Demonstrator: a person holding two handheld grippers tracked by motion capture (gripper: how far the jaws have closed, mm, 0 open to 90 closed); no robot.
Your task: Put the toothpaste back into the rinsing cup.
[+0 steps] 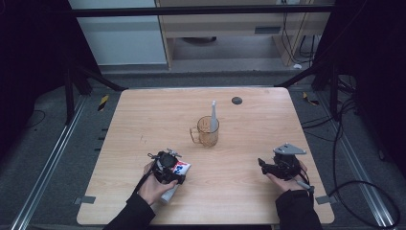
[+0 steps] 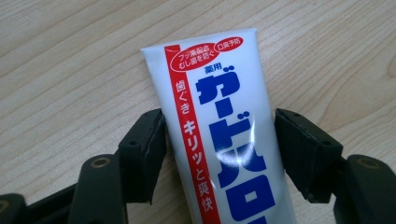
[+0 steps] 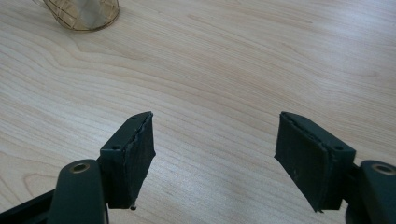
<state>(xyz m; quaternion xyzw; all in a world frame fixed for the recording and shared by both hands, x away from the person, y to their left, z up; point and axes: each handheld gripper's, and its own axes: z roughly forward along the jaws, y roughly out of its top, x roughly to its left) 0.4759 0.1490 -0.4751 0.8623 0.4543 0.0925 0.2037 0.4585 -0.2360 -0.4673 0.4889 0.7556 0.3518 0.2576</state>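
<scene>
- Toothpaste tube (image 2: 224, 140): one, white with a red stripe and blue lettering, lying flat on the tabletop (image 1: 249, 191) near the front edge, left of centre. In the high view the tube (image 1: 176, 173) lies aslant, its cap end toward the front edge and its flat crimped end pointing toward the middle of the tabletop.
- Left gripper (image 2: 219, 140): one, held in the person's left hand (image 1: 154, 188). Its two jaws stand one on each side of the tube. The left jaw's pad touches the tube's edge; the right jaw's pad lies just beside the other edge, and contact there cannot be confirmed. The tube shows no squeezing. In the high view the left gripper (image 1: 173, 168) sits over the tube's middle.
- Right gripper (image 3: 215, 144): one, held in the person's right hand (image 1: 287, 181) near the front right corner of the tabletop. Its jaws stand wide apart over bare wood, with nothing between them. In the high view the right gripper (image 1: 262, 164) points left, well apart from the tube.
- Cup (image 1: 208, 131): one, amber and see-through, with a handle on its left, standing upright near the middle of the tabletop.
- Toothbrush (image 1: 213, 115): one, pale, standing upright inside the cup and rising above the rim.
- Dark round disc (image 1: 236, 100): one, near the far edge of the tabletop, beyond the cup.
</scene>
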